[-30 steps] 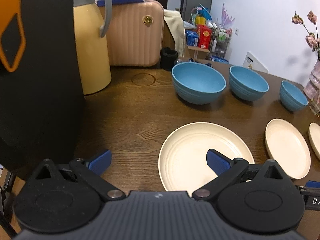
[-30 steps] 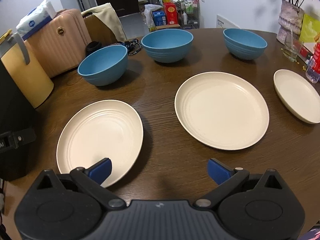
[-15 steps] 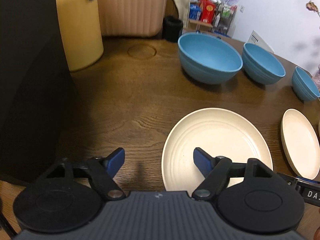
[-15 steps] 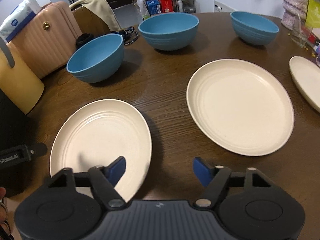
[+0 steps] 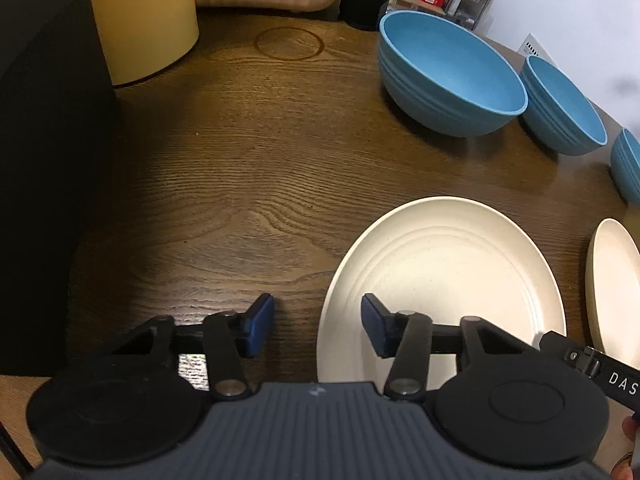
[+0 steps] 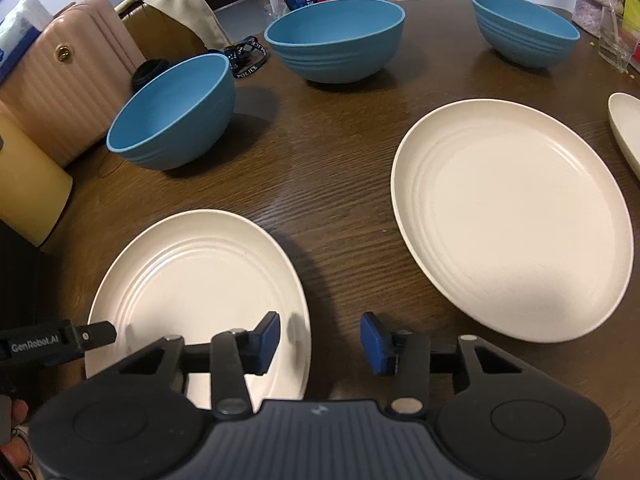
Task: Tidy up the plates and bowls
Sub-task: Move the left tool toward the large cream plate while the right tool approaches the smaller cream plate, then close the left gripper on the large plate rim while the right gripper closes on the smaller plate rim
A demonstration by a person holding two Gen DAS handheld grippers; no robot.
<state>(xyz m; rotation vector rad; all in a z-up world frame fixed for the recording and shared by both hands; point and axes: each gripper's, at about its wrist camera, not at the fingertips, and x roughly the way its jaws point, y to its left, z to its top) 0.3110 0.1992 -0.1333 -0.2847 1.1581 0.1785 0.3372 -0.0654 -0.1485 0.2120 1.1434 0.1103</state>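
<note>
both of your grippers have dropped lower and closed in on the nearest plate (image 6: 196, 288) over the last second, and their jaws have narrowed from wide to about half open. neither holds anything yet. your left gripper (image 5: 318, 328) now straddles the plate's left rim, one pad over bare wood and the other over the plate's inside. your right gripper (image 6: 320, 338) straddles the right rim of the same plate, its left pad over the plate and its right pad over the table (image 6: 320, 184). to me that reads as lining up a two-sided lift, so stacking has not begun.

the middle plate (image 6: 512, 216) lies apart to the right, and a third plate (image 6: 628, 128) shows only at the edge. three bowls sit behind: the left bowl (image 6: 176, 112), the centre bowl (image 6: 336, 44) and the far bowl (image 6: 524, 32), each standing alone.

the plates are cream, matte, shallow, with faint concentric rings and a thin raised lip, likely light and a bit slippery. the bowls are blue, deep, ribbed outside. the table is dark wood with strong grain
</note>
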